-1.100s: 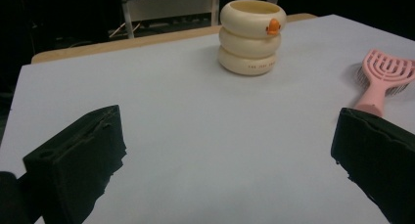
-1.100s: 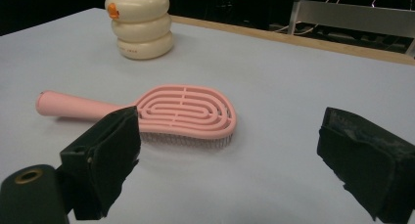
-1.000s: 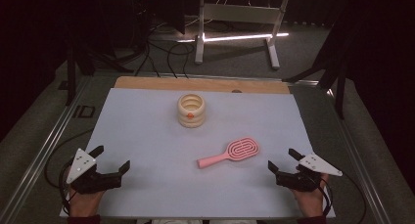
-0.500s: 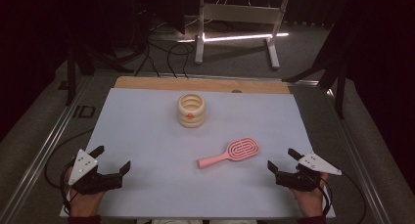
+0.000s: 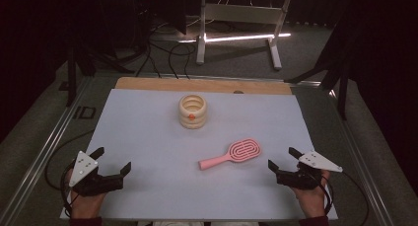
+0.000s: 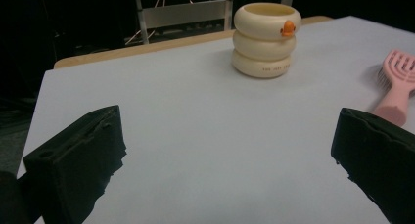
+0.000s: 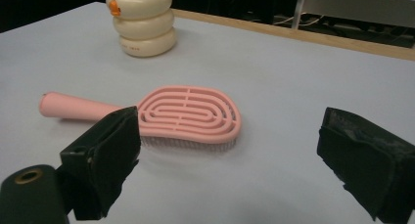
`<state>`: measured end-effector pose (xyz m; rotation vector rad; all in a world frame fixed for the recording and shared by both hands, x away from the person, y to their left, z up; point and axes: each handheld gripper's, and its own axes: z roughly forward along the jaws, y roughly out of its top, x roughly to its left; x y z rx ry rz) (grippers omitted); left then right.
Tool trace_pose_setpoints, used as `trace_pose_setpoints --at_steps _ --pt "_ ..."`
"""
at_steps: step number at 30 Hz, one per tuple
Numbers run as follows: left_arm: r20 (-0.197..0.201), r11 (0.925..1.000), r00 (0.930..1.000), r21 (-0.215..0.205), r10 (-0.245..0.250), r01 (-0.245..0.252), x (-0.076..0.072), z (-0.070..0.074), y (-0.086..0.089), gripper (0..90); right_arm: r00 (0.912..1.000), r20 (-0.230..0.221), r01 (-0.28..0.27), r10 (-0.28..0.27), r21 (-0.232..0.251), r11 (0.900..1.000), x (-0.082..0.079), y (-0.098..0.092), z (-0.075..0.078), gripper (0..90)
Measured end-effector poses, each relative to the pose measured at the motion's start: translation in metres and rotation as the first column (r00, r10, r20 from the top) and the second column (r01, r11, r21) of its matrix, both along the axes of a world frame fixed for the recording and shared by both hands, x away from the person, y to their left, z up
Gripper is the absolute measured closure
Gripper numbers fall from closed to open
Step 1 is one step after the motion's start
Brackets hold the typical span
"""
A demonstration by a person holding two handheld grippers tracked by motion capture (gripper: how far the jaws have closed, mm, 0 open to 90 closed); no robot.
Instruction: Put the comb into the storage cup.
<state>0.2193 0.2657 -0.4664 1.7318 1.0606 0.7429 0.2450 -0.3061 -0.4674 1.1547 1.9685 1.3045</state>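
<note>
Two black hand-held grippers rest low on the pale grey tabletop (image 5: 148, 117), the left hand-held gripper (image 5: 112, 162) at 8 o'clock, the right hand-held gripper (image 5: 283, 159) at 4, both with jaws spread wide and holding nothing. Between them, nearer the right, lies the pink plastic oval hairbrush (image 5: 231, 155), bristles down and mostly hidden, handle pointing toward 8 o'clock, head toward 2. Behind it stands a cream ringed cup (image 5: 192, 111).
</note>
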Motion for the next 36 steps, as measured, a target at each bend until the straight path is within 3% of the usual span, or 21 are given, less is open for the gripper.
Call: trace_pose_setpoints --at_steps 9,20,36 --pt "-0.003 0.9996 1.0 0.026 -0.007 0.008 0.001 -0.001 -0.006 0.1 0.9991 0.002 -0.043 0.043 0.006 0.999 0.007 0.011 0.01 8.9" --pt "0.017 0.9999 0.9998 0.013 -0.011 0.01 -0.001 0.0 -0.006 0.1 0.9944 0.001 -0.105 0.105 -0.01 0.994 0.018 0.033 0.012 8.8" --pt "0.029 0.9999 0.9996 0.01 0.002 -0.002 -0.002 0.001 -0.005 0.2 0.9858 -0.081 -0.15 0.148 -0.02 0.989 0.024 0.052 0.002 9.0"
